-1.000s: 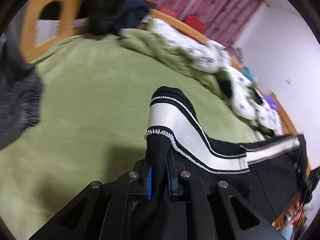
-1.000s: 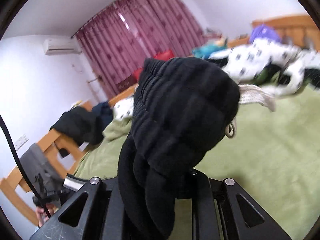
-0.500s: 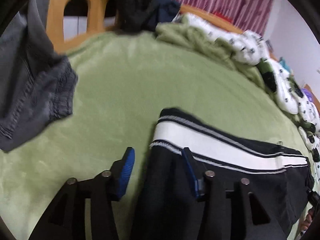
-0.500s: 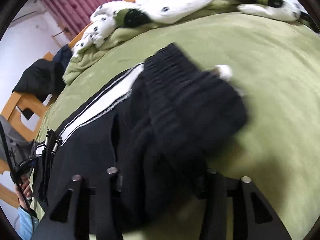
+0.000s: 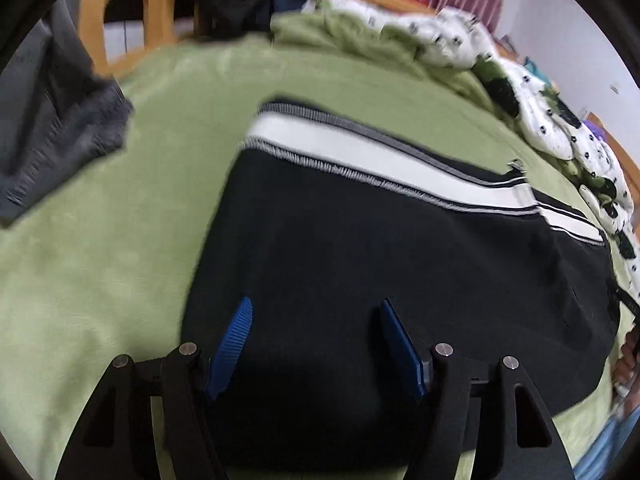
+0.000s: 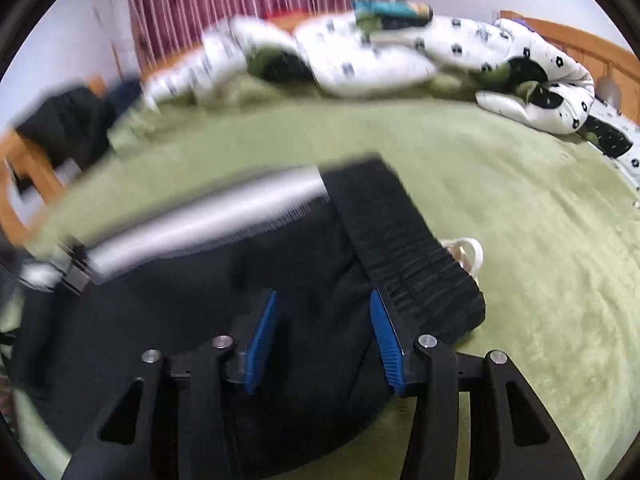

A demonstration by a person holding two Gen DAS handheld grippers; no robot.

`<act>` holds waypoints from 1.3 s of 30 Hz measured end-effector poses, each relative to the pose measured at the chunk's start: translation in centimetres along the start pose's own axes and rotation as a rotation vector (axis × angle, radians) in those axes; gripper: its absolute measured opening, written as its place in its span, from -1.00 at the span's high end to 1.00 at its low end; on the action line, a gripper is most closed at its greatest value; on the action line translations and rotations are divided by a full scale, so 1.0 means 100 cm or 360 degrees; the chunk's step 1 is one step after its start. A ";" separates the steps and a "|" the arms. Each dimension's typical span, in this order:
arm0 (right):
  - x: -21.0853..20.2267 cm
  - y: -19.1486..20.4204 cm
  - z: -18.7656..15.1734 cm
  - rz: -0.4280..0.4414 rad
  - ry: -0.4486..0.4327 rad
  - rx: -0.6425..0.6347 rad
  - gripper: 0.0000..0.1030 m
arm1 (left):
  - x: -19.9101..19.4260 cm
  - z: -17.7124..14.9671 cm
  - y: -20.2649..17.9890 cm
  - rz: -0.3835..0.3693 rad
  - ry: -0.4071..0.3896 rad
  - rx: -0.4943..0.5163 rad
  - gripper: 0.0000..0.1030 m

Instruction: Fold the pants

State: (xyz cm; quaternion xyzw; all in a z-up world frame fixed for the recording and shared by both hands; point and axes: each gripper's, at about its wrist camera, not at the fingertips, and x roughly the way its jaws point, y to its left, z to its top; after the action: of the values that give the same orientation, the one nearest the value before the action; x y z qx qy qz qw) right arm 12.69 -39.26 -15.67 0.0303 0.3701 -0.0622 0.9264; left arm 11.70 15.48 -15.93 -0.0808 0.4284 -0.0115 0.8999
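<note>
Black pants with a white side stripe lie flat on the green bed. My left gripper is open, its blue pads just above the near edge of the cloth, holding nothing. In the right wrist view the pants lie below my right gripper, which is open and empty. The ribbed black waistband and a white drawstring lie just right of its right pad. The stripe is blurred.
The green blanket covers the bed. A white spotted duvet is heaped along the far side. Grey clothing hangs at the left by a wooden bed frame. Dark clothes lie on the frame's corner.
Both grippers were shut on the raised pants a second ago. They lowered the pants onto the bed, opened and let go. The pants now lie flat.
</note>
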 end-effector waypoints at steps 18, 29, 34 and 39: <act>-0.071 0.026 -0.010 0.0065 -0.0042 0.0156 0.02 | -0.019 -0.044 0.070 -0.0164 0.0002 -0.0513 -0.29; -0.127 0.038 0.001 0.0238 -0.0027 0.0275 0.03 | -0.046 -0.031 0.054 -0.0233 -0.0145 -0.0474 0.74; -0.149 0.035 0.007 0.0178 -0.0025 0.0208 0.03 | -0.065 -0.016 0.037 -0.0189 -0.0236 -0.0449 0.78; -0.188 0.035 0.034 0.0225 -0.0222 -0.0012 0.00 | -0.088 0.004 -0.004 -0.0187 -0.0371 -0.0332 0.78</act>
State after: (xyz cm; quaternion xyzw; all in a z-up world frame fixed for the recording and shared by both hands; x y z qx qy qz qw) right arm 1.99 -34.36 -0.18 0.0486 0.3020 0.0029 0.9521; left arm 6.46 15.93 -8.86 -0.1996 0.3146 -0.0102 0.9280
